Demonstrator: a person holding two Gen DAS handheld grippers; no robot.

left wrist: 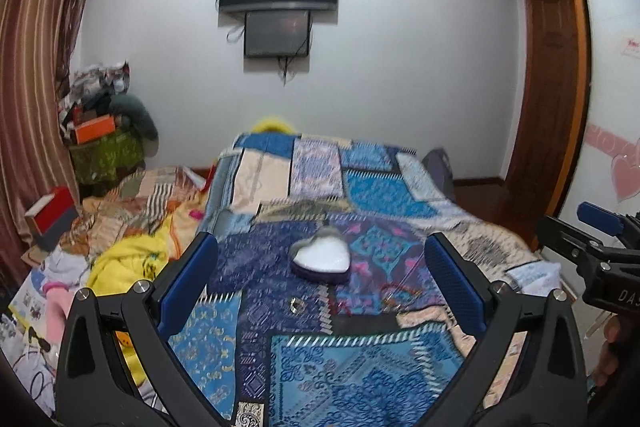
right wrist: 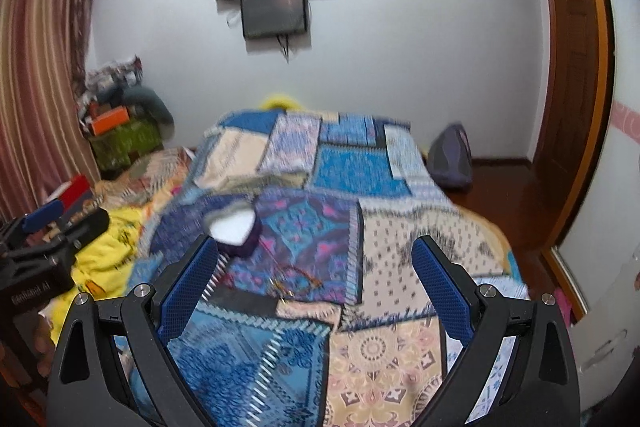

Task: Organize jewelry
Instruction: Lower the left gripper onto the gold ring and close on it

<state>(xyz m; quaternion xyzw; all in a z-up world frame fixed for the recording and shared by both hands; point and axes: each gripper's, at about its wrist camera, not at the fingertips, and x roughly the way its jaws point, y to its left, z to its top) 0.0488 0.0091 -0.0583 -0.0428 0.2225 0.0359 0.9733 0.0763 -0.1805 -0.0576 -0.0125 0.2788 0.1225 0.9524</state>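
Both tongs hang released over the patchwork bedspread (left wrist: 360,195), gripping nothing. The left tongs (left wrist: 320,291) frame the heart-shaped box (left wrist: 321,259), open with a white lining, resting on the bed. Only the left view shows a small ring (left wrist: 297,305) nearer the camera. The right tongs (right wrist: 316,291) see the red string bracelet (right wrist: 298,277) just beyond them.

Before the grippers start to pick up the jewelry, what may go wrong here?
The ring is small and lies on busy patterned patchwork bedding, so open fingers may miss it or press it into the soft cloth. The thin red cord lies loose and could snag on a finger. The heart-shaped box sits on soft bedding and may tip if pushed.
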